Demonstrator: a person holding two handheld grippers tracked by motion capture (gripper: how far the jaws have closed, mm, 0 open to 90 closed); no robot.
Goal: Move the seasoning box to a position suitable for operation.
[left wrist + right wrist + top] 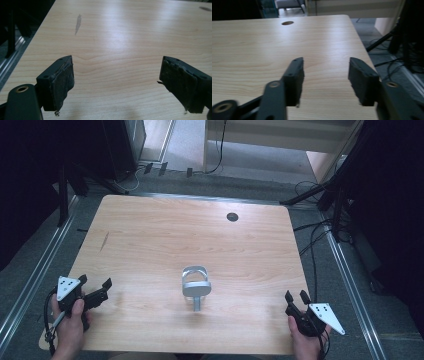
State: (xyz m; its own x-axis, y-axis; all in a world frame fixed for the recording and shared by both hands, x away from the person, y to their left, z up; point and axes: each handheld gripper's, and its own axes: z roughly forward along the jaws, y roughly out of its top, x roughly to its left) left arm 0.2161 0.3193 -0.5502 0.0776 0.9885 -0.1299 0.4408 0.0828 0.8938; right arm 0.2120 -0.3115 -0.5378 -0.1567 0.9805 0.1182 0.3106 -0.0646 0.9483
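Plainly, both the left gripper and the right gripper have their fingers spread apart over bare surface, grasping nothing, well apart from the silver metal stand between them.

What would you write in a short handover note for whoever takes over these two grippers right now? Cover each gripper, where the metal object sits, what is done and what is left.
Left gripper: open, holding nothing, at the near left corner of the table.
Right gripper: open, holding nothing, at the near right corner.
Metal object: a silver piece with a loop on top and a short stem, near the middle of the table towards the near edge, apart from both grippers.
Done: nothing that shows; the object is untouched.
Left: probably all of the handling, starting with a reach to the object, which lies between the two grippers.
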